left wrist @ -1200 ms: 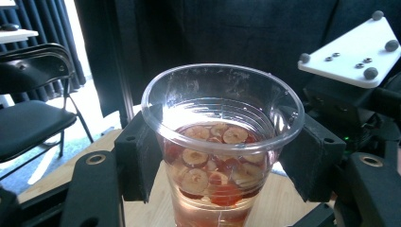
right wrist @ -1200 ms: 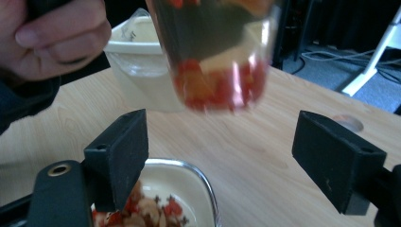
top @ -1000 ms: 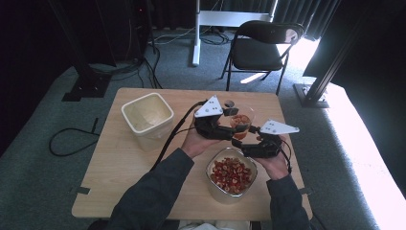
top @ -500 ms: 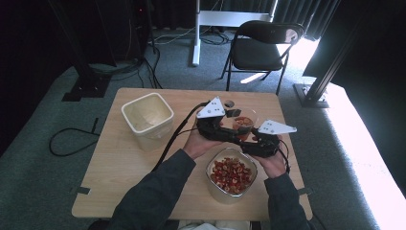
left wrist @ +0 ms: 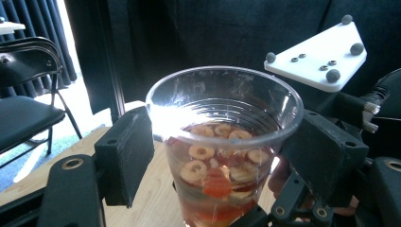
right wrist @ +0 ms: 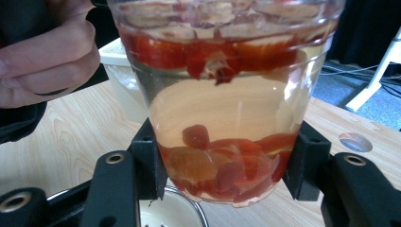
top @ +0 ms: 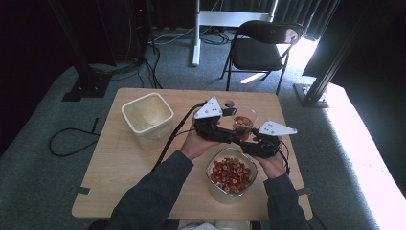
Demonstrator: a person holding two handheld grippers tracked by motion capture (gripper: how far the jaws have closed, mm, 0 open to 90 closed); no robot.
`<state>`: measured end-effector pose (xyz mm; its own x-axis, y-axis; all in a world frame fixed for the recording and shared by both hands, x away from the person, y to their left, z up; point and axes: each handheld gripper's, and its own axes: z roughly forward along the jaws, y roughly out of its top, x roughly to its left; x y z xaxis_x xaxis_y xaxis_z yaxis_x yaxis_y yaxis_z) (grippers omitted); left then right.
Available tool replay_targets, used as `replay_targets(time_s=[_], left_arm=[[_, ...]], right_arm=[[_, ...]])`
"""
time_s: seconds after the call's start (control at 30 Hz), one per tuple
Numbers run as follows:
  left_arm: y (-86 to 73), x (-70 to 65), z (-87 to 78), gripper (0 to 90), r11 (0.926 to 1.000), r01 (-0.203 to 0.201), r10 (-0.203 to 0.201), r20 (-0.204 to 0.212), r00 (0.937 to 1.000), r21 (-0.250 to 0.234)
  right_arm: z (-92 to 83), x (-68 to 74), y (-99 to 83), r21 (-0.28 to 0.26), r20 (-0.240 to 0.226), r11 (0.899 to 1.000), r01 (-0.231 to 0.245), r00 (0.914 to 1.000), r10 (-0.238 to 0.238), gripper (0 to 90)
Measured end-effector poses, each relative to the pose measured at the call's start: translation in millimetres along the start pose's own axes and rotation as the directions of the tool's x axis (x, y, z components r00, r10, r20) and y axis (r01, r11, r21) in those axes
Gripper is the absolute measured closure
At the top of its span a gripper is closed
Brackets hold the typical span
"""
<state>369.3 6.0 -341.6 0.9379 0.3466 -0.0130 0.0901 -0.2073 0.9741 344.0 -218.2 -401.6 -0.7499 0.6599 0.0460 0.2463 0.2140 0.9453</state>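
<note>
right claw (right wrist: 222, 165) clamping cup (right wrist: 222, 94); left claw (left wrist: 213, 156) loosened beside it

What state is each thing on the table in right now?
Clear plastic cup: upright, partly filled with liquid and red and pale slices.
Right tongs: shut on the cup's lower part.
Left tongs: jaws just opening, a gap at the left pad, cup between them.
Metal bowl: on the table, full of red pieces.
Cream tub: upright, lid off, looks empty.
Folding chair: unoccupied, beyond the table.
</note>
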Motion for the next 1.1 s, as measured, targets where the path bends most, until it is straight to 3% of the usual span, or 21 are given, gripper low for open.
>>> replay_targets(time_s=[0.33, 0.53, 0.6, 0.8, 1.1], left_arm=[[-8.6, 8.7, -26.3, 25.7, 0.9997, -0.008, 0.009, -0.057, 0.9984, 0.023], [-15.7, 16.0, -46.5, 25.7, 0.9983, -0.027, 0.033, -0.118, 0.9924, 0.052], [-21.4, 18.9, -53.9, 26.8, 0.9988, -0.018, 0.024, -0.139, 0.99, 0.044], [-46.7, 32.4, -77.2, 27.0, 0.9973, 0.031, -0.017, -0.198, 0.98, 0.067], [-71.4, 38.7, -119.2, 27.4, 0.9946, 0.054, -0.026, -0.291, 0.9563, 0.088]], right_arm=[[-13.3, -6.7, -6.5, -0.007, 0.047, 1.0, -0.001, 0.9989, 0.001, 43.0], [-25.0, -12.4, -15.6, -0.001, 0.086, 1.0, -0.006, 0.9962, 0.006, 43.0], [-29.2, -14.1, -18.2, -0.002, 0.098, 1.0, -0.005, 0.9951, 0.005, 43.0], [-38.6, -16.2, -23.7, 0.012, 0.129, 1.0, 0.008, 0.9916, -0.01, 43.0], [-53.6, -17.1, -30.4, 0.042, 0.17, 0.998, 0.036, 0.9845, -0.043, 43.0]])
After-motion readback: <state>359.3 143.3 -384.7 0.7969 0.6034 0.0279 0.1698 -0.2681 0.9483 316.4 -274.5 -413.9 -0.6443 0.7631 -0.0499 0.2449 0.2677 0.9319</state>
